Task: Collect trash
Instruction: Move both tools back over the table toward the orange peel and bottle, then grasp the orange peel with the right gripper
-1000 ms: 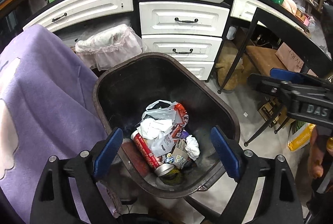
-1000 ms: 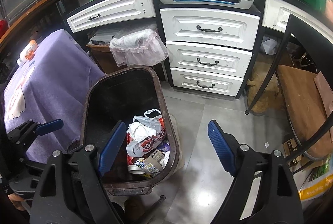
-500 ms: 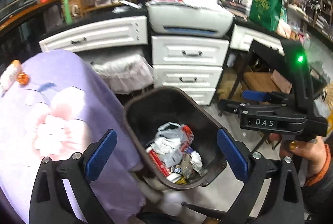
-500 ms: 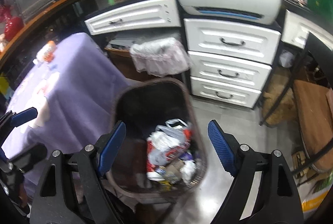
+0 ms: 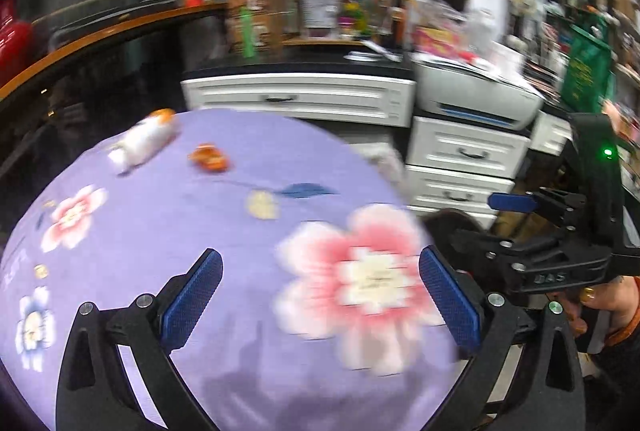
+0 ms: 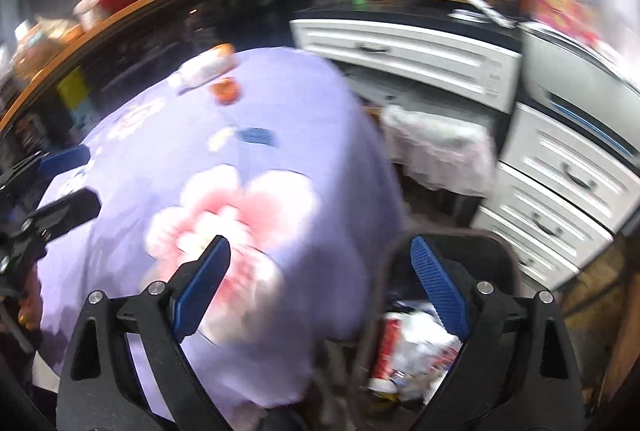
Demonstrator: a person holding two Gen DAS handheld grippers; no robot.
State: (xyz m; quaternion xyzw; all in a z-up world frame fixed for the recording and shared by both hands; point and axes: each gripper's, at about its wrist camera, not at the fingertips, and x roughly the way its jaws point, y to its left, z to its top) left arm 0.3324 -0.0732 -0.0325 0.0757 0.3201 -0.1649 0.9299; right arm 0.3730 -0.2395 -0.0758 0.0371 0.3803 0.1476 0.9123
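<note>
Purple flowered cloth covers the worktop (image 5: 168, 231) in the left wrist view, where the left tongs (image 5: 320, 303) hang spread apart and empty above it; a white wrapper (image 5: 140, 143) and an orange scrap (image 5: 209, 157) lie near its far edge. From the right wrist, the right tongs (image 6: 320, 291) also gape, empty, over a dark bin (image 6: 480, 251) just beside the worktop, holding crumpled trash (image 6: 416, 347).
</note>
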